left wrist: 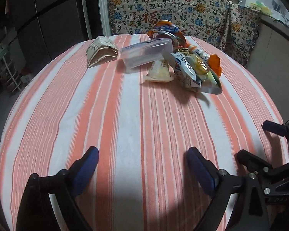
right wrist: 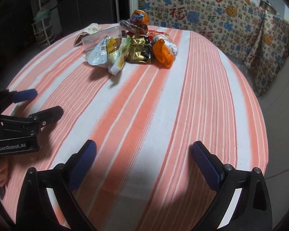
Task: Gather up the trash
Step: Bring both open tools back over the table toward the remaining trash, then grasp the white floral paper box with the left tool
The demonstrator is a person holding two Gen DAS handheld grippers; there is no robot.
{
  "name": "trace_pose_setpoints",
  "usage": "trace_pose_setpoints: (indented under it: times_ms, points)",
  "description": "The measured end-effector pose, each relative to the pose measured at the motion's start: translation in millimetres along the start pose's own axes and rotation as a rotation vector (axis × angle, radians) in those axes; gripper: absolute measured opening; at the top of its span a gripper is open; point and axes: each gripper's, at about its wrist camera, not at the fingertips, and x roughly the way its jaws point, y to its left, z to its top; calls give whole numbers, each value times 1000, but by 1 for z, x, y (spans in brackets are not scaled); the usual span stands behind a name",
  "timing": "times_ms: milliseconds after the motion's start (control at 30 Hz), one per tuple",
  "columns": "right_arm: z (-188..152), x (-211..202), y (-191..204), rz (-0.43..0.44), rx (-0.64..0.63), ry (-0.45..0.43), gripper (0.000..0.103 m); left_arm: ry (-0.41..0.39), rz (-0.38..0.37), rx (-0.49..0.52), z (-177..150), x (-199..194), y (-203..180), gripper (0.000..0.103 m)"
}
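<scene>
Both the left gripper [left wrist: 142, 158] and right gripper [right wrist: 144, 151] gape wide, empty, above the striped tablecloth [left wrist: 125, 100].

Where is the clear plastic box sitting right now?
The clear plastic box lies on the far part of the striped tablecloth, between the folded paper packet on its left and the pile of snack wrappers on its right, touching that pile.

Black hand-held gripper [right wrist: 144, 154], blue textured pads [right wrist: 82, 163], silver screws, "GenRobot.AI" lettering
</scene>
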Motion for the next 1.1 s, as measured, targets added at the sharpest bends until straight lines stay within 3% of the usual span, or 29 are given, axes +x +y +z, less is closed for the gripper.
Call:
trace_pose_setpoints:
  times_ms: [267,400,533,667,733,867,967,1100]
  points:
    - [5,7,-4,10,17,0,103,-2,-3,-4,-1,-2,0,96]
    - [6,8,-4,12,18,-1,103,-16,-52,-5,5,-7,11,96]
    - [6,8,-4,14,17,-1,103,-61,-57,-32,48,-13,41,96]
    - [6,7,-4,14,16,-1,103,-114,-77,-85,128,-7,77,96]
    - [6,7,-4,15,16,-1,103,-69,-98,-83,162,14,83,96]
    - [6,7,-4,15,16,-2,103,7,-104,-95,201,60,87,96]
    - [6,7,-4,15,15,-2,103,74,-95,-122,210,95,90,96]
    - [6,8,-4,15,16,-2,103,147,-11,-93,204,129,89,96]
